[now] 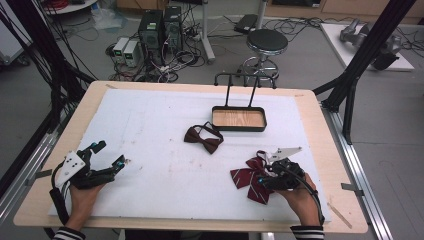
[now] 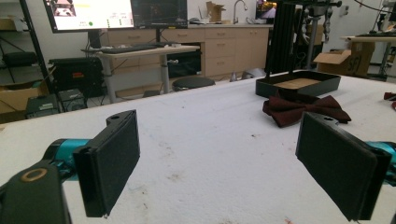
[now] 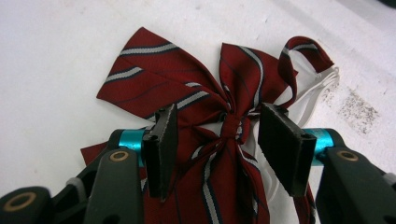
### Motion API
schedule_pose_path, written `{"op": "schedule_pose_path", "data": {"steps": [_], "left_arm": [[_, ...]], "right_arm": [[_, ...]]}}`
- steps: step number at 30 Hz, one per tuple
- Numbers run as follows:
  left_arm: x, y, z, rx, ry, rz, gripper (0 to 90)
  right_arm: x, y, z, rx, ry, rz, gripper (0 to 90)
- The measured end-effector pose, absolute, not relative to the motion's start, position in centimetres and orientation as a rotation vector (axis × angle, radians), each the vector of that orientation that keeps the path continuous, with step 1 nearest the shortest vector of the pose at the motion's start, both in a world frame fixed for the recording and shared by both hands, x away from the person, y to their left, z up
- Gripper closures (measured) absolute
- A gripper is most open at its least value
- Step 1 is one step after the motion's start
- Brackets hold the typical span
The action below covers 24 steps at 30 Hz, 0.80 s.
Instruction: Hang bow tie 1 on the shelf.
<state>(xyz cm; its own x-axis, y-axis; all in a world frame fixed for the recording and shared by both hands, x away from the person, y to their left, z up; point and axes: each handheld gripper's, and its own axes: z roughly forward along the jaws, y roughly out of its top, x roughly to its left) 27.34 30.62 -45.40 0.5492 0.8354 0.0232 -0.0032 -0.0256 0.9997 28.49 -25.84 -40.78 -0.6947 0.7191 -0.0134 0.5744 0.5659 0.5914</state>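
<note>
A lab is shown. Computer towers (image 1: 160,27) and tangled cables (image 1: 175,62) are seen on the floor. Monitors (image 2: 116,13) are mounted behind.

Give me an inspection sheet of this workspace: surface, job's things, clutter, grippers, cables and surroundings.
Surface: white mat on a wooden table, faint stains.
Job's things: striped red bow tie near the right edge; dark red bow tie mid-mat; tray with wooden bottom behind it.
Clutter: nothing seen.
Grippers: right hand-held gripper has its jaws either side of the striped bow's knot, pads not pressing; left hand-held gripper open over bare mat.
Cables: one trails from each gripper; tangle on the floor behind.
Surroundings: stool, computer towers, black frame posts.
</note>
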Motion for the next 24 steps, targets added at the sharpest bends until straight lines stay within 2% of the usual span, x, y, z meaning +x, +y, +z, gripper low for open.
{"op": "schedule_pose_path", "data": {"steps": [12, 24], "left_arm": [[27.3, 30.6, -45.4, 1.454, 0.759, 0.787, 14.1], [27.4, 30.6, -45.4, 1.455, 0.760, 0.787, 14.1]], "right_arm": [[29.0, -25.7, -41.1, 1.101, 2.580, 0.714, 48.6], [29.6, -25.3, -41.3, 1.132, 2.606, 0.664, 57.3]]}}
